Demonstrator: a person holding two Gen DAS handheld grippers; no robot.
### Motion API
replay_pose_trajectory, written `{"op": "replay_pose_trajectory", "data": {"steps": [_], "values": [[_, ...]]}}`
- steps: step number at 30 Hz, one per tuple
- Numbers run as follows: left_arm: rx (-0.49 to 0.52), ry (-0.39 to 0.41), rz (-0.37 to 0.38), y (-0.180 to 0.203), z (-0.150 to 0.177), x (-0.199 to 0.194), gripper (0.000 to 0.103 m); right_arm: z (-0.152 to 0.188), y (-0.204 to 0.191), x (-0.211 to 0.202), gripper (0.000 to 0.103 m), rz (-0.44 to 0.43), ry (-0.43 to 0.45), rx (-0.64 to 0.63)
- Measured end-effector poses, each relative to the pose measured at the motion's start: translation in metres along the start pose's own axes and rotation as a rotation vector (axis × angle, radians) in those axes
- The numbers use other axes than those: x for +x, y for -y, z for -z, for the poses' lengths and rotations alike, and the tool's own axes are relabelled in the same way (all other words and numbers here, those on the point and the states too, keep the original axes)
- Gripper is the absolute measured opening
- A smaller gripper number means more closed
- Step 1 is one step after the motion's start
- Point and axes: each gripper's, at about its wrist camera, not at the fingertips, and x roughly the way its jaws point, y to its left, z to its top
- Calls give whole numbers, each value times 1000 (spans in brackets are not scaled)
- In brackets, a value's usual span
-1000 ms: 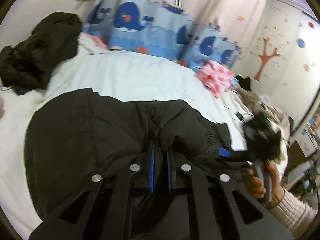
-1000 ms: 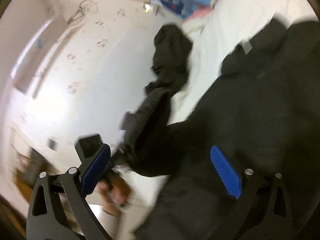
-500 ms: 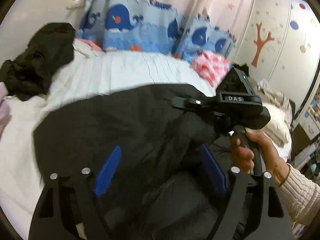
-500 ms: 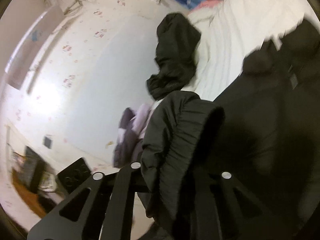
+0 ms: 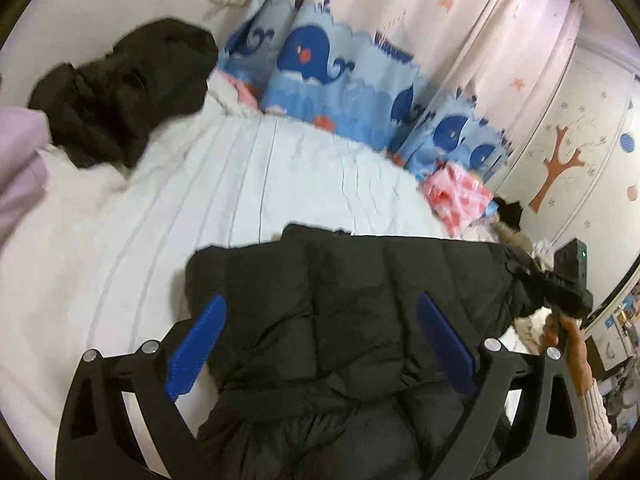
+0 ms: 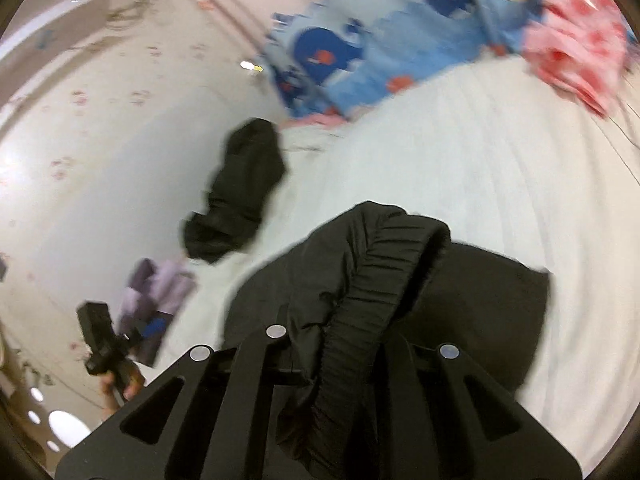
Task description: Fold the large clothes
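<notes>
I am pinching the black puffer jacket's [image 5: 360, 320] ribbed cuff [image 6: 384, 280] in my right gripper [image 6: 340, 364]; my left gripper [image 5: 320, 344], jaws having just been opening, is straddling the jacket's body untouched.

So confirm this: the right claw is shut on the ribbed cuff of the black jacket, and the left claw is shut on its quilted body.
Not quite. The left claw is open over the black jacket, as the left wrist view shows. The right claw is indeed shut on the ribbed cuff.
</notes>
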Motion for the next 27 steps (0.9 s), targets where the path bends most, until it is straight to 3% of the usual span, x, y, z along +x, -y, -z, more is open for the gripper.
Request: {"op": "replay_pose_trajectory", "data": {"steps": [4,7,9,11,15,17,18,20,22,23,25,27], "values": [[42,-92,-59,4,8,59,92,35,70,16,8,85,-40,100],[47,-203,-158,-9,20,114,92,65,120,36,8,128,-89,176],[73,-255,-234,-19,30,139,93,81,149,45,11,82,-114,245],[72,-299,-253,-31,41,155,97,90,165,44,18,33,-117,289],[11,-306,-242,-46,46,150,97,86,167,22,34,53,-106,282],[33,-312,-259,-44,45,147,97,80,158,-1,42,145,-58,253],[41,-314,-269,-44,43,146,97,73,145,-13,42,184,-31,217],[40,-320,-269,-44,42,145,97,64,111,-31,46,177,39,108],[34,-324,-267,-45,43,145,97,61,81,-31,57,152,52,12],[29,-326,-266,-46,44,146,97,61,68,-22,62,156,30,-31],[20,-329,-263,-46,45,149,97,69,61,14,62,198,-107,-74],[-5,-338,-233,-50,47,147,97,86,78,56,62,317,-243,-89]]}}
